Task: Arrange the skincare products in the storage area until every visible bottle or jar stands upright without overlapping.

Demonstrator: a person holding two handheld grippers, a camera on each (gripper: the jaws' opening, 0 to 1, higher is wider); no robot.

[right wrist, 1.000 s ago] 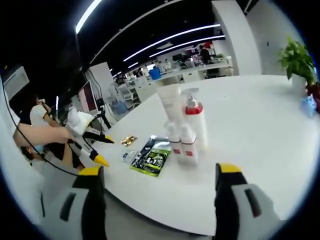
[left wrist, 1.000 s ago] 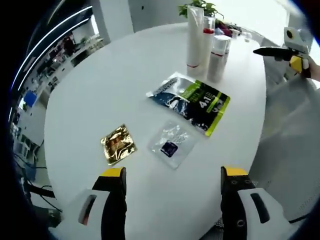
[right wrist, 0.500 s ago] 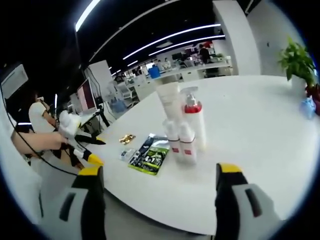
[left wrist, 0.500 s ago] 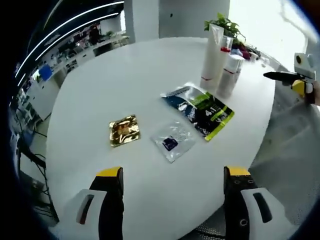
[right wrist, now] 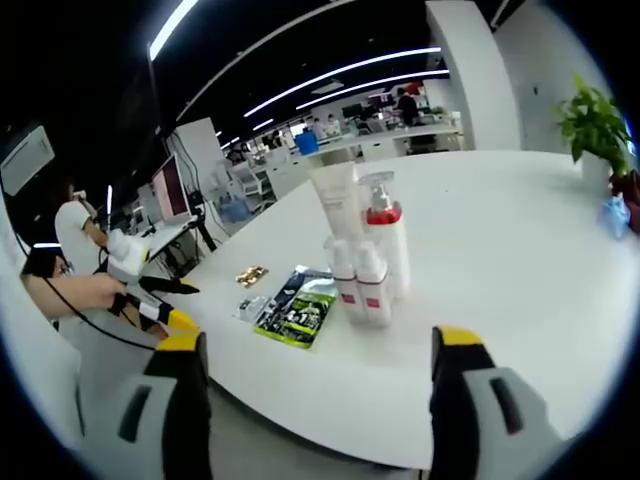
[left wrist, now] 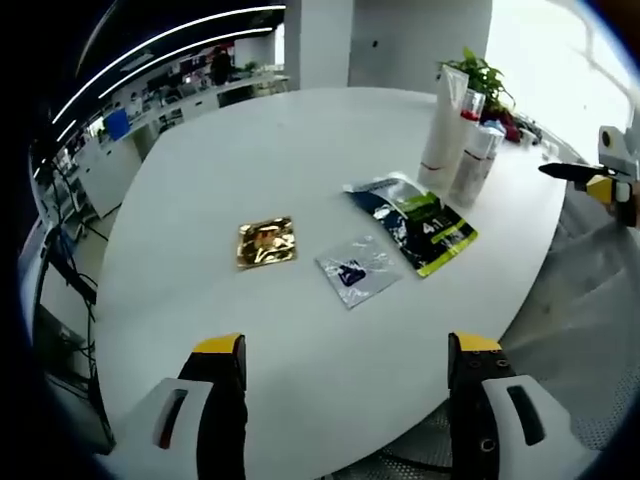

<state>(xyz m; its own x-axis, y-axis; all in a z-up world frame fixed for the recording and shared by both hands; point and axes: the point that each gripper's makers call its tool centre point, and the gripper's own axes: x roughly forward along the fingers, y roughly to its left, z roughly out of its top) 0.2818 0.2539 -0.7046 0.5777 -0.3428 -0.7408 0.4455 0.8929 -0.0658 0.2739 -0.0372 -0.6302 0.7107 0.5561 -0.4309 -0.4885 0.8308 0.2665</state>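
Observation:
Four containers stand upright in a tight group on the white round table: a tall white tube, a red-collared pump bottle and two small white bottles. In the left gripper view the tube and small bottles stand at the far right. Lying flat are a dark-and-green pouch, a clear sachet and a gold sachet. My left gripper is open off the table's near edge. My right gripper is open, short of the bottles. Both hold nothing.
A potted plant and a small blue item sit at the table's far side. A person's hand holds the left gripper off the table edge. The right gripper hangs beyond the table's right edge. Office desks fill the background.
The left gripper view has pulled back from the table, so the sachets look smaller and farther. In the right gripper view the left gripper has drifted away. The products have not moved.

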